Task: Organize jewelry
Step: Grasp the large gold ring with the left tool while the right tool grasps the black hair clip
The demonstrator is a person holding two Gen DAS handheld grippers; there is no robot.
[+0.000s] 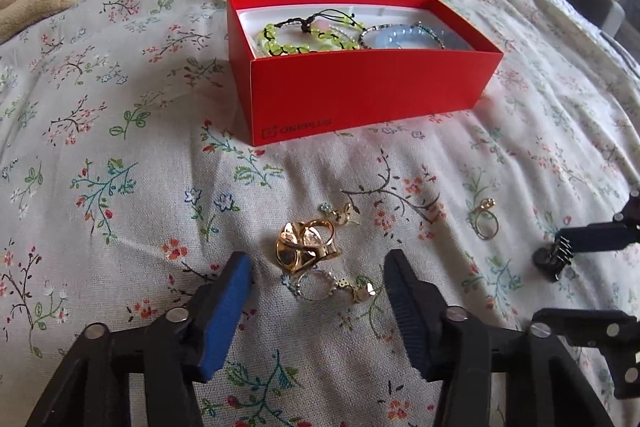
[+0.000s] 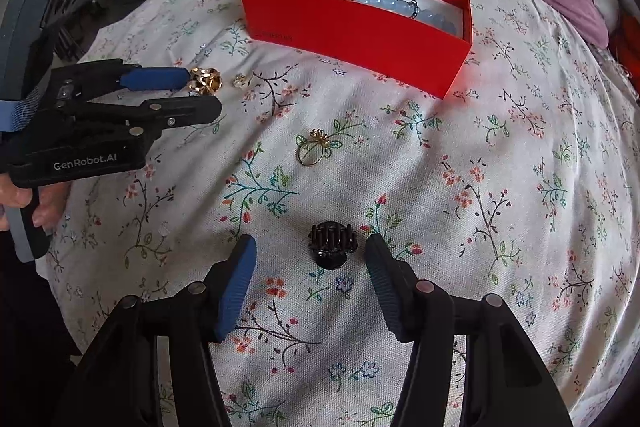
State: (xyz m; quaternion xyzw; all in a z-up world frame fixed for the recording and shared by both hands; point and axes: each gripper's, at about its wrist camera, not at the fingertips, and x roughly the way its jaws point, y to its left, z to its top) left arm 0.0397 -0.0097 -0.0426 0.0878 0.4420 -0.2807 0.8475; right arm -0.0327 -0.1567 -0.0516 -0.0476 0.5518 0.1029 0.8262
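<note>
Jaws stand apart on both: your left gripper (image 1: pixel 318 285) brackets the gold ring cluster (image 1: pixel 306 247), your right gripper (image 2: pixel 311 259) the black hair claw (image 2: pixel 331 239), seemingly untouched, ready for the red box (image 1: pixel 372 87).

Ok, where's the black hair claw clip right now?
The black hair claw clip lies on the floral bedspread, low in the right wrist view between the right hand-held gripper's open fingers, untouched, with the thin gold ring beyond it.
</note>
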